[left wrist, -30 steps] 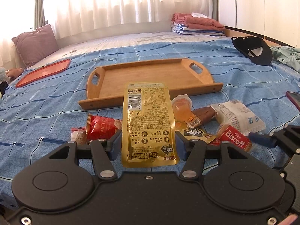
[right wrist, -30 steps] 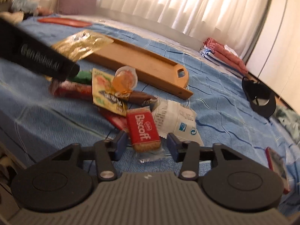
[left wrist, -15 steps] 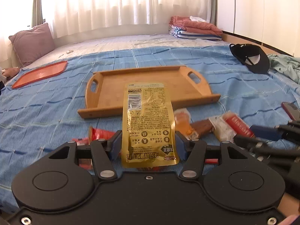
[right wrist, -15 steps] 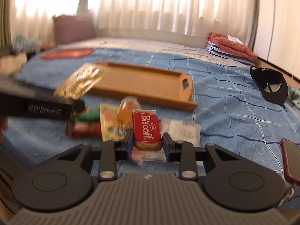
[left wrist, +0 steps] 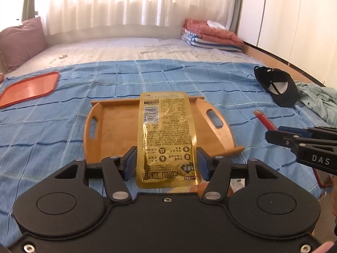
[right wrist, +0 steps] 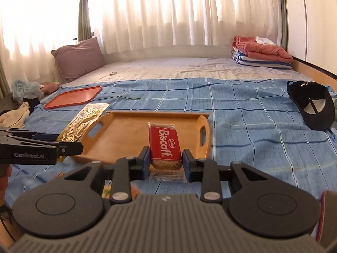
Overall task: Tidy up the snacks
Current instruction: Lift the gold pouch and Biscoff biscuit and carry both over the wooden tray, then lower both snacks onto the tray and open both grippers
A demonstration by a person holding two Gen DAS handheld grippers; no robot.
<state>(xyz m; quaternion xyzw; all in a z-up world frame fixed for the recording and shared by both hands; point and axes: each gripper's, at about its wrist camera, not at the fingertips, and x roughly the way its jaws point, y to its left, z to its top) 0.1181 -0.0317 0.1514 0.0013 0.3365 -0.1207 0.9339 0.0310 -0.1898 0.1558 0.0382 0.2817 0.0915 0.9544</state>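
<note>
My left gripper [left wrist: 166, 164] is shut on a gold foil snack pouch [left wrist: 166, 135] and holds it above the near edge of the wooden tray [left wrist: 113, 130] on the blue bedspread. My right gripper [right wrist: 166, 162] is shut on a red Biscoff biscuit pack [right wrist: 165, 147] and holds it over the near side of the same tray [right wrist: 122, 132]. In the right wrist view the left gripper [right wrist: 61, 145] shows at the left with the gold pouch [right wrist: 84, 120]. In the left wrist view the right gripper [left wrist: 280, 135] shows at the right with the Biscoff pack [left wrist: 264, 119] edge-on.
A red tray lid [right wrist: 73, 97] lies far left. A black cap [right wrist: 313, 107] and green cloth [left wrist: 318, 101] lie to the right. Folded blankets [right wrist: 261, 52] and a pillow [right wrist: 78, 59] sit at the back. Other snacks peek out below the right gripper [right wrist: 107, 189].
Both grippers have lifted away from the snack pile and moved forward over the tray. The right gripper closed on the Biscoff pack and raised it. The left still holds the gold pouch.
</note>
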